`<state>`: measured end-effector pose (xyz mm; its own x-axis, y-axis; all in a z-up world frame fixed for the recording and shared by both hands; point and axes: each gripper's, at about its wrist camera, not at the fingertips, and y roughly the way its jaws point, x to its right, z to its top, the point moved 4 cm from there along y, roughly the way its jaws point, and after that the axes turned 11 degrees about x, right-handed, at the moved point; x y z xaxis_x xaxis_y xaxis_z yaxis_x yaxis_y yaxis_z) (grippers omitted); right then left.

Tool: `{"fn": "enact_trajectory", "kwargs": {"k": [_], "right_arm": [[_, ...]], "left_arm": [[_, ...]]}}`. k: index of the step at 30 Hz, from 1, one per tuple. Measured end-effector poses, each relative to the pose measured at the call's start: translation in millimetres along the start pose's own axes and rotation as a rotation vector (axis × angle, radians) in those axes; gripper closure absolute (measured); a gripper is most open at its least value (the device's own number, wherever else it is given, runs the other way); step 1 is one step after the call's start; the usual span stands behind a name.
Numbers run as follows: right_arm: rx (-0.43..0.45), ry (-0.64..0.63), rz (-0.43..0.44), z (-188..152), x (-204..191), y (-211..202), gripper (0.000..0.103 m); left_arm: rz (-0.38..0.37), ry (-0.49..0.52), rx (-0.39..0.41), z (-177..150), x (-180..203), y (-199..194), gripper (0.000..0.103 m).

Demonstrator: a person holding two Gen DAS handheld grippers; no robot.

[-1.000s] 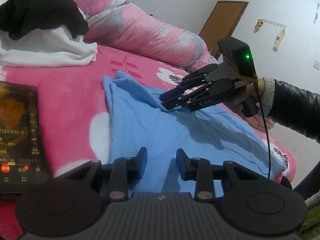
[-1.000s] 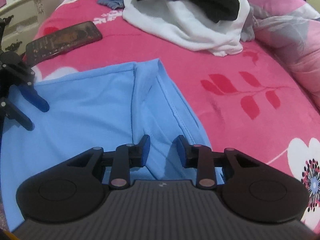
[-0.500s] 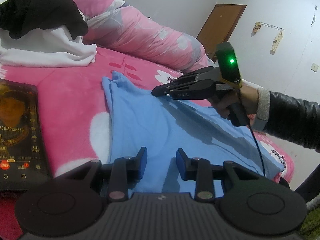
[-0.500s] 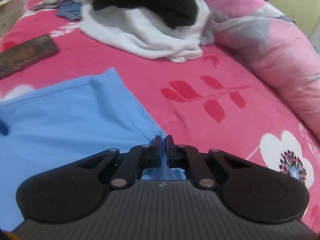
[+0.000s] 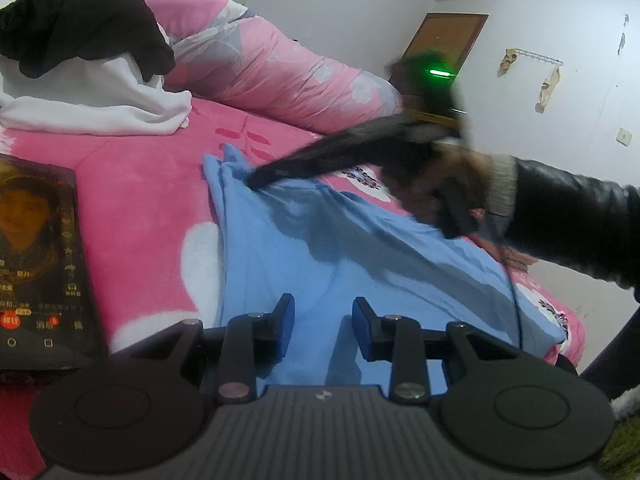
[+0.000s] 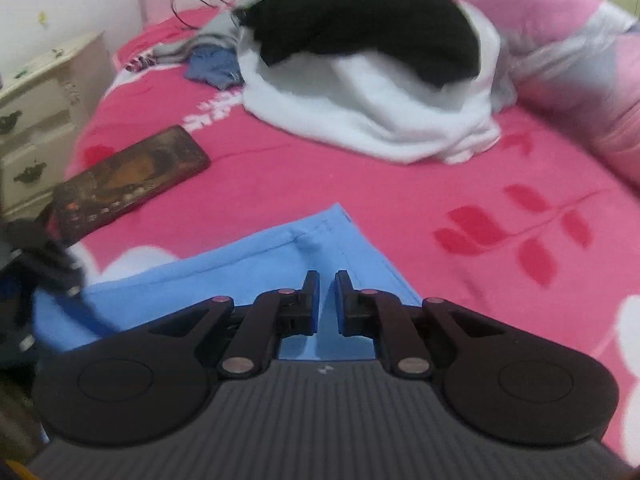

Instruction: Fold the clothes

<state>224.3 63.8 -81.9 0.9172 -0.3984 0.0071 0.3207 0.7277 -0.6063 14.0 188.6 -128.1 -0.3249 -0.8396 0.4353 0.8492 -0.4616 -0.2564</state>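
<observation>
- Blue garment lies spread flat on the pink flowered bedspread, between the phone and the bed's far edge; one hemmed corner points toward the clothes pile.
- Right gripper: jaws nearly together, only a thin gap showing in the right wrist view; blue cloth runs under and between the fingers, so it looks pinched, near that corner.
- From the left wrist view the right gripper is motion-blurred, tip at the garment's far edge, cloth bunched up there; held by a hand in a black leather sleeve.
- Left gripper: jaws apart, nothing between the blue pads, hovering over the near part of the garment.
- Phone, screen lit, lies on the bedspread just left of the garment, not touching it.
- White garment with a black garment on top is heaped further back, well apart from the blue one.
- Pink quilt roll sits behind.
</observation>
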Motion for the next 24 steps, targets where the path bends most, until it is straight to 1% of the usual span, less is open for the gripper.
{"fn": "enact_trajectory", "kwargs": {"k": [5,7,8,10,13,15,16,17,18,19,20,22,23,24], "right_arm": [[0.105,0.177,-0.184,18,45,12,0.094],[0.138,0.186,-0.125,24,43,-2,0.093],[0.137,0.175,-0.067,26,38,-8,0.093],[0.106,0.15,0.048,22,24,-14,0.093],[0.033,0.132,0.084,12,10,5,0.094],[0.03,0.166,0.003,9,18,24,0.093],[0.06,0.219,-0.053,11,27,27,0.091],[0.097,0.279,-0.112,13,37,27,0.085],[0.124,0.331,-0.143,14,46,22,0.08],[0.148,0.38,-0.169,15,55,14,0.08],[0.172,0.413,-0.171,13,61,2,0.079],[0.216,0.424,-0.196,7,69,-37,0.077],[0.236,0.414,-0.216,0,73,-57,0.074],[0.255,0.4,-0.243,-4,70,-76,0.068]], "left_arm": [[-0.004,0.001,0.003,0,-1,-1,0.07],[-0.007,-0.002,0.004,0,-1,-1,0.07],[-0.009,-0.004,0.004,0,-2,-1,0.07],[-0.008,-0.003,0.001,1,-1,-1,0.07],[0.004,0.009,-0.006,1,2,-1,0.07],[0.015,0.025,-0.011,1,5,-1,0.07],[0.02,0.035,-0.014,1,6,-1,0.07],[0.026,0.044,-0.016,1,8,0,0.07],[0.031,0.054,-0.019,1,9,0,0.07],[0.034,0.063,-0.02,1,10,0,0.07],[0.038,0.072,-0.022,1,11,0,0.07],[0.045,0.09,-0.025,1,14,1,0.07],[0.047,0.096,-0.025,1,14,1,0.07],[0.046,0.094,-0.023,0,14,0,0.07]]}}
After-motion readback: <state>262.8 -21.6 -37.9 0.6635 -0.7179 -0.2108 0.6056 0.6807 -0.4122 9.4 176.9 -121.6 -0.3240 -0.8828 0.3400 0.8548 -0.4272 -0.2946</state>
